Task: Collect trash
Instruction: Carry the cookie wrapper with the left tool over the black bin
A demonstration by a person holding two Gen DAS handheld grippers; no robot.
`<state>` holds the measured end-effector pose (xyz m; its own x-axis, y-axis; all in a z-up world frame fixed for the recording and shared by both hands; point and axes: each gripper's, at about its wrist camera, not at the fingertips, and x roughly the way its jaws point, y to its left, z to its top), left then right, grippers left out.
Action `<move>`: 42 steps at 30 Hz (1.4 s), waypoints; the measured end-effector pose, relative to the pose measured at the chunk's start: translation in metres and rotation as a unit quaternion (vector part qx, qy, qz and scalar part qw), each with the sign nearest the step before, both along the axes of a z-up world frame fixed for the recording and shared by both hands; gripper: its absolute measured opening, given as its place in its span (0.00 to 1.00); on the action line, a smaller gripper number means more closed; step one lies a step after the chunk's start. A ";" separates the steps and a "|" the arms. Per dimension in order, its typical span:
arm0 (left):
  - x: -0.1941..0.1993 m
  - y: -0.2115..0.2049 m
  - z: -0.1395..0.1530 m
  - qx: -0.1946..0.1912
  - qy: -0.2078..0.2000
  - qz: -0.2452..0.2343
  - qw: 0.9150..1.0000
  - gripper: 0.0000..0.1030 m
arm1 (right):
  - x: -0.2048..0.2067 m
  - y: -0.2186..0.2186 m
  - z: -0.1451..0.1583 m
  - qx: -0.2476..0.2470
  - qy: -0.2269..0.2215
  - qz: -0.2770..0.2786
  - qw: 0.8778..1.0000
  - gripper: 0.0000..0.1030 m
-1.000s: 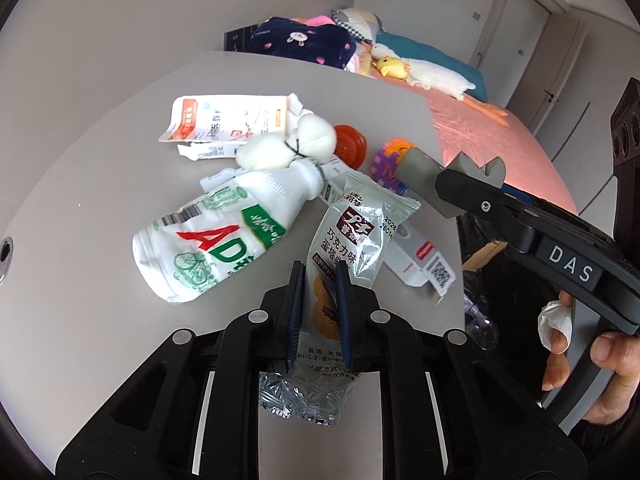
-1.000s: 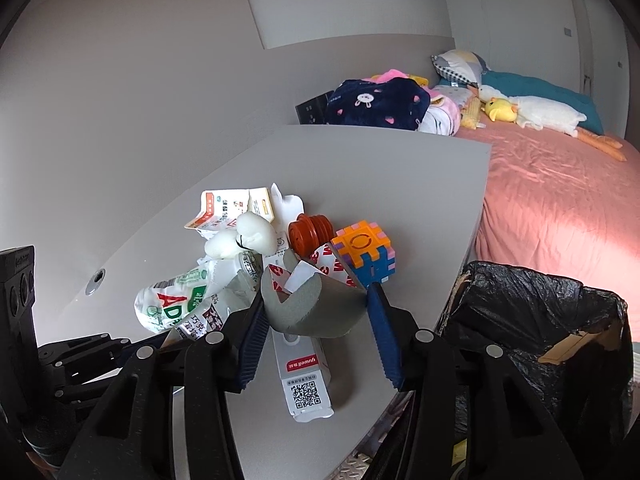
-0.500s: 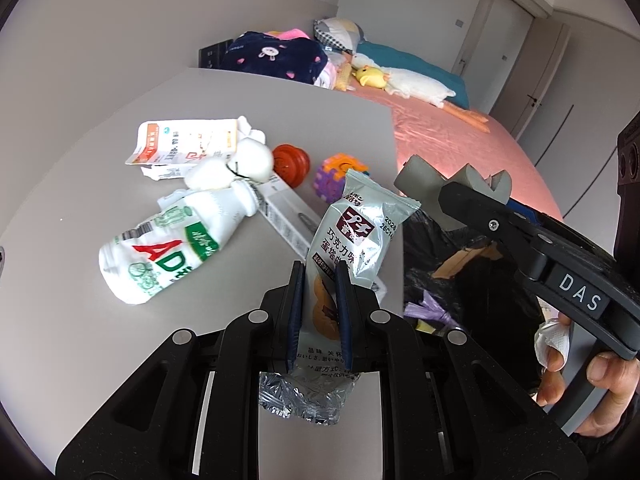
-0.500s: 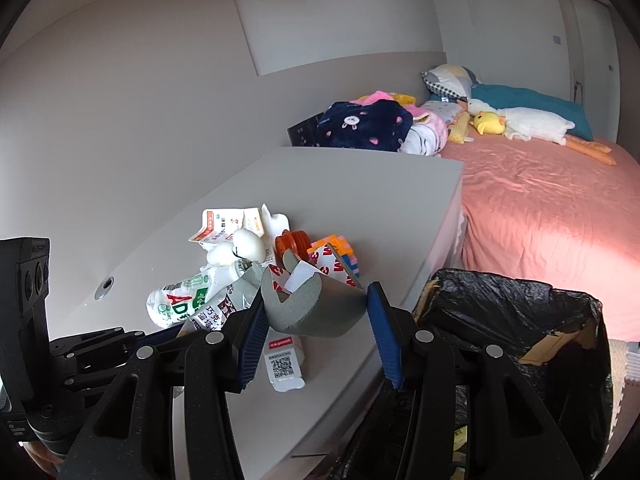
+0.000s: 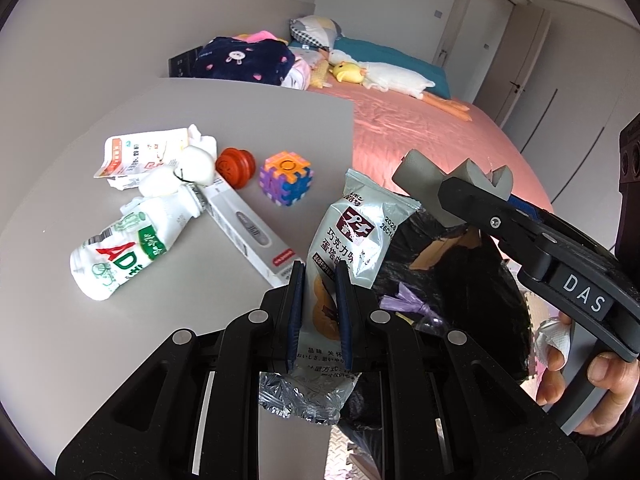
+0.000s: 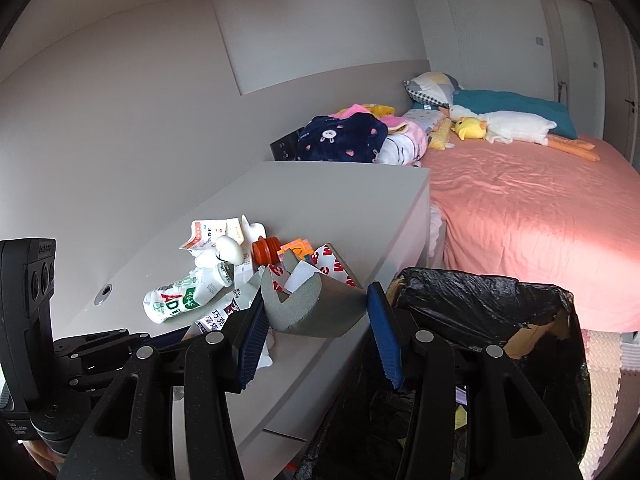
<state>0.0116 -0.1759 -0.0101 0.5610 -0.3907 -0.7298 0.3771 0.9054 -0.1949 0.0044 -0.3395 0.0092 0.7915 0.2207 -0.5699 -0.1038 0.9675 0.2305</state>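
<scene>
Silver snack wrapper [image 5: 352, 236] pinched in left gripper [image 5: 319, 312], grey foam piece [image 6: 316, 308] squeezed in right gripper [image 6: 316, 332], ready for black bin bag [image 6: 480, 300] ahead.

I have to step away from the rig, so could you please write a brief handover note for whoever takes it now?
Left claw: shut on the snack wrapper, held at the table's edge beside the bin.
Right claw: shut on the grey foam piece, close to the black-lined trash bin.
Done: both items lifted; neither dropped in yet.
Left on the table: AD bottle, long white box, torn white packet, and the white lump above the bottle's neck. The orange disc and colourful cube may not be trash.
</scene>
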 end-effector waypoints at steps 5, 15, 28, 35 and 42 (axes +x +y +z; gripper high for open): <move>-0.004 -0.014 0.001 0.006 -0.001 -0.014 1.000 0.15 | -0.008 -0.012 -0.001 -0.002 -0.001 -0.010 1.000 0.49; -0.005 -0.040 -0.001 0.009 0.003 -0.042 0.999 0.15 | -0.018 -0.040 -0.003 0.001 0.001 -0.038 0.999 0.49; 0.000 -0.089 -0.010 0.014 0.015 -0.093 0.995 0.15 | -0.032 -0.094 -0.010 0.006 0.010 -0.099 0.995 0.49; 0.000 -0.111 -0.017 0.021 0.025 -0.115 0.993 0.15 | -0.038 -0.120 -0.013 0.010 0.015 -0.127 0.992 0.49; 0.002 -0.129 -0.018 0.014 0.034 -0.134 0.990 0.15 | -0.046 -0.144 -0.017 0.012 0.021 -0.156 0.987 0.49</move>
<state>0.0141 -0.3045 -0.0285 0.3888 -0.4980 -0.7752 0.5921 0.7796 -0.2039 -0.0418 -0.4838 -0.0073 0.7990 -0.0167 -0.6011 0.2083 0.9454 0.2507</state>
